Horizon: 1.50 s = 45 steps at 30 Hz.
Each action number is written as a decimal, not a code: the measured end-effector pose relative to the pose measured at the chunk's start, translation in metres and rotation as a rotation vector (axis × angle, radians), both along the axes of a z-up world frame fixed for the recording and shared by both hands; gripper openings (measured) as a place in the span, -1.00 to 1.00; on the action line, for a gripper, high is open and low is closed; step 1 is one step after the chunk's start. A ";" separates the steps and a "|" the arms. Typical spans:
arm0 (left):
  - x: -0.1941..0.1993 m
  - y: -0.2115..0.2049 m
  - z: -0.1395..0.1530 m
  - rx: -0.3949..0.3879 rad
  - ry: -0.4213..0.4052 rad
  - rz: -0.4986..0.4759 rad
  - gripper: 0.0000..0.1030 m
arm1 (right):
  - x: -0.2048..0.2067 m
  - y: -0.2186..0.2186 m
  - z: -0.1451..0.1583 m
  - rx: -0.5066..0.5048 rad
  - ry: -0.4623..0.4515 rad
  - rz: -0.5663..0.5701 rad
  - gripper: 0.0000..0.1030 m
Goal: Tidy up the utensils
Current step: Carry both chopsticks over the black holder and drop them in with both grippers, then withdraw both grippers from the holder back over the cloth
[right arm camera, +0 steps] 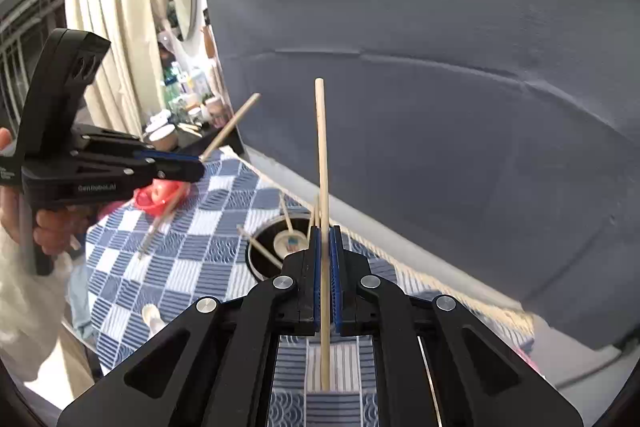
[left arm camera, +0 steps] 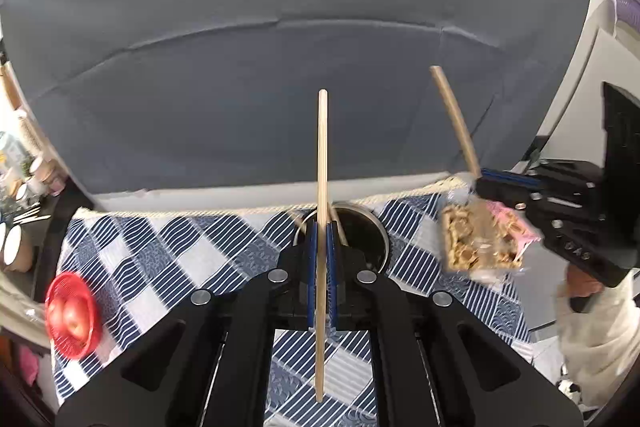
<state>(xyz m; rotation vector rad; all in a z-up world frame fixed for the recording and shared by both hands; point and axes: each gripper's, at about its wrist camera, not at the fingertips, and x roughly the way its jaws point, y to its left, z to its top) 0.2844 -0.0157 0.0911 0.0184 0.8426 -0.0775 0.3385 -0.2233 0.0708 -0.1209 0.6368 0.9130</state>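
Wooden chopstick (left arm camera: 322, 227) upright between pinching left fingers (left arm camera: 311, 267) — above cup (left arm camera: 372, 239)

My left wrist camera sits just behind the left gripper (left arm camera: 320, 227) and looks forward and down along its fingers, close over the checked tablecloth (left arm camera: 168, 259) toward the grey backdrop (left arm camera: 280, 67). My right wrist camera sits the same way behind the right gripper (right arm camera: 327, 231), facing the same backdrop from further to the right. Both views share the round metal holder (left arm camera: 368, 227) on the cloth and the red basket (left arm camera: 72, 315), and each catches the other gripper at its edge.
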 end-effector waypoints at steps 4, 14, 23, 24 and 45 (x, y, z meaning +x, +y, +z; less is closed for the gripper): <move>0.016 0.001 -0.005 -0.030 -0.021 -0.013 -0.90 | 0.024 0.011 -0.005 0.069 0.054 0.041 -0.91; 0.046 0.016 -0.012 -0.241 -0.132 -0.091 -0.90 | 0.063 0.034 -0.027 0.206 0.126 0.078 -0.91; 0.039 0.033 -0.040 -0.383 -0.313 -0.147 -0.90 | 0.076 0.022 -0.050 0.407 0.135 0.065 -0.91; 0.039 0.035 -0.047 -0.403 -0.312 -0.150 -0.90 | 0.075 0.024 -0.053 0.406 0.135 0.074 -0.91; 0.007 0.049 -0.065 -0.349 -0.267 -0.113 0.35 | 0.038 0.033 -0.063 0.209 0.095 0.028 0.04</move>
